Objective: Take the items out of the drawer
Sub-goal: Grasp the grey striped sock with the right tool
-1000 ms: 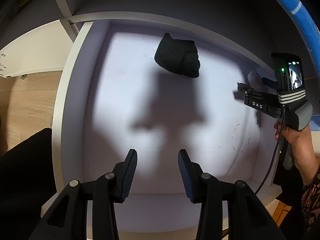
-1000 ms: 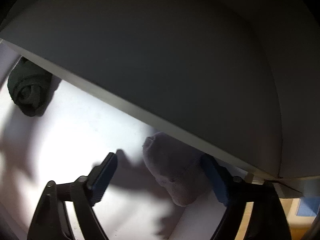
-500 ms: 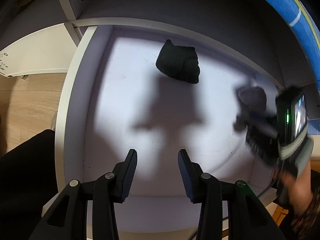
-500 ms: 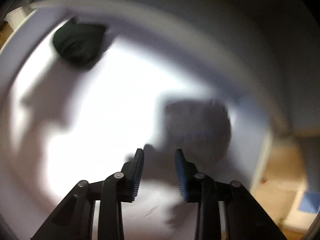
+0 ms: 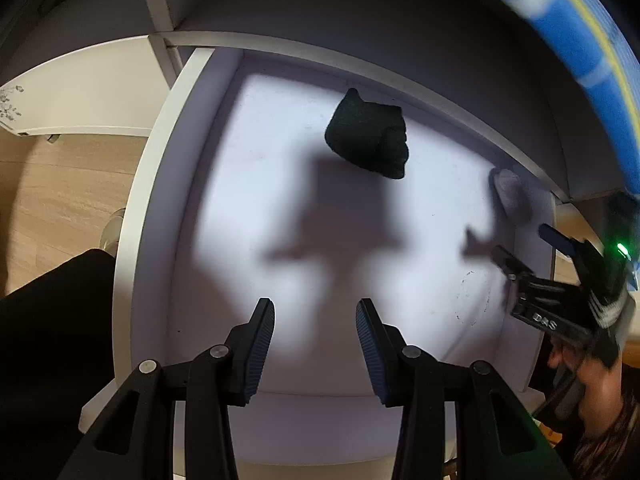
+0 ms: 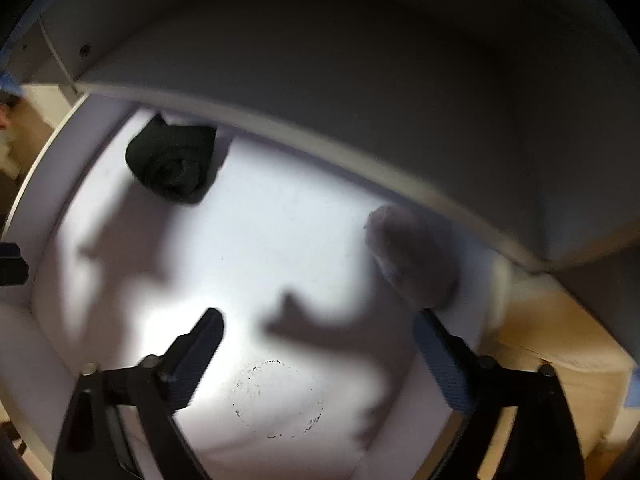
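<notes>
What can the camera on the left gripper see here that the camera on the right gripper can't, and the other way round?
Only the left view shows the right hand-held gripper, the hand holding it, and wooden floor. Only the right view shows its own open fingers and the dark sock's rolled end. Both show the white drawer, the dark rolled sock and the pale sock.

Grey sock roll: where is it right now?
The grey sock roll lies in the drawer's far right corner, just ahead of the open right claw and apart from the black sock roll.
</notes>
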`<state>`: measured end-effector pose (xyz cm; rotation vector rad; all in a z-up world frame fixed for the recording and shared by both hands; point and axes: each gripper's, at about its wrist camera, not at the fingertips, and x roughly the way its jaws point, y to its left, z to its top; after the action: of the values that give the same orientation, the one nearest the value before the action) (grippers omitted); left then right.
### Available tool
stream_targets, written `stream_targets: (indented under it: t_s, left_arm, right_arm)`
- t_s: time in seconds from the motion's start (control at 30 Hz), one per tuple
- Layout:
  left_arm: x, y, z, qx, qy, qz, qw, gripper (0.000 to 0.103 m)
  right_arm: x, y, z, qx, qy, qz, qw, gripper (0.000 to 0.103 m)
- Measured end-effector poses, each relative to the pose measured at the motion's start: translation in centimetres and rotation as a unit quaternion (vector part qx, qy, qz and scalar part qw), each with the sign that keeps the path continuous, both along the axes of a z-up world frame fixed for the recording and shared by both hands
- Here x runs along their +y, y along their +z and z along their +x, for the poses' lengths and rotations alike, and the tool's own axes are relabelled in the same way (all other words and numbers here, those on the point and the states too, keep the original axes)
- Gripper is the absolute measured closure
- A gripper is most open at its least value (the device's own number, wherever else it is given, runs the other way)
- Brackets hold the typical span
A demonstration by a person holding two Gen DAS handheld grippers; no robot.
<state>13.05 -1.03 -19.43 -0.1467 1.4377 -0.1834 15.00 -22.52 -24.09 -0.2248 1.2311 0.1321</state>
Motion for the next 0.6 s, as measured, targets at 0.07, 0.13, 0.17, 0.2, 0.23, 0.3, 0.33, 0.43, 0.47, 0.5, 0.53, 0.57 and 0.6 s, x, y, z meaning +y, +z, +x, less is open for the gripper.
stream_targets:
  t_s: [0.07, 0.13, 0.17, 0.2, 0.23, 0.3, 0.33, 0.43, 0.47, 0.5, 0.53, 0.57, 0.6]
  left_arm:
    - [-0.1, 0.0, 0.0, -0.001, -0.003, 0.005, 1.0, 0.061]
    - [0.0, -0.1, 0.0, 0.001, -0.001, 0.004, 1.0, 0.061]
    - [0.1, -0.2, 0.0, 0.002, 0.001, 0.004, 1.0, 0.061]
    - [0.1, -0.2, 0.1, 0.002, 0.002, 0.006, 1.0, 0.061]
    - [0.1, -0.3, 0.1, 0.003, 0.003, 0.007, 1.0, 0.061]
    - [-0.1, -0.3, 0.1, 0.003, 0.003, 0.007, 1.0, 0.061]
    - [-0.3, -0.3, 0.2, 0.003, 0.002, 0.007, 1.0, 0.061]
    - [-0.8, -0.3, 0.1, -0.001, -0.005, 0.011, 0.9999, 0.061]
    - [-1.0, -0.3, 0.1, -0.001, -0.008, 0.012, 0.9999, 0.061]
    - [-1.2, -0.3, 0.1, -0.002, -0.01, 0.013, 0.9999, 0.061]
    - [-1.3, -0.3, 0.1, -0.001, -0.012, 0.014, 0.9998, 0.061]
    - [-1.4, -0.3, 0.0, 0.0, -0.013, 0.015, 0.9998, 0.061]
    - [-1.4, -0.3, 0.0, 0.0, -0.013, 0.014, 0.9998, 0.061]
  right_arm:
    - [-0.3, -1.6, 0.2, 0.032, 0.016, -0.025, 0.999, 0.006]
    - [-0.3, -2.7, 0.5, 0.044, 0.021, -0.027, 0.998, 0.011]
    - [-0.4, -3.2, 0.7, 0.058, 0.017, -0.016, 0.998, 0.015]
    - [-0.3, -3.8, 1.0, 0.066, 0.012, -0.013, 0.998, 0.022]
    - [-0.4, -4.1, 1.0, 0.076, 0.005, -0.012, 0.997, 0.027]
    - [-0.6, -4.6, 1.0, 0.094, -0.004, -0.003, 0.996, 0.05]
    - [-0.9, -4.5, 0.8, 0.1, -0.017, 0.018, 0.995, 0.053]
    - [-0.8, -4.2, 0.0, 0.118, -0.037, 0.046, 0.991, 0.062]
    - [-0.6, -4.4, -0.3, 0.124, -0.041, 0.055, 0.99, 0.063]
    - [-0.6, -4.3, -0.8, 0.134, -0.05, 0.072, 0.987, 0.063]
    - [-0.6, -4.2, -1.0, 0.138, -0.054, 0.08, 0.986, 0.063]
    - [-0.6, -3.9, -1.2, 0.139, -0.055, 0.089, 0.985, 0.063]
    - [-0.6, -3.4, -1.4, 0.129, -0.055, 0.094, 0.986, 0.063]
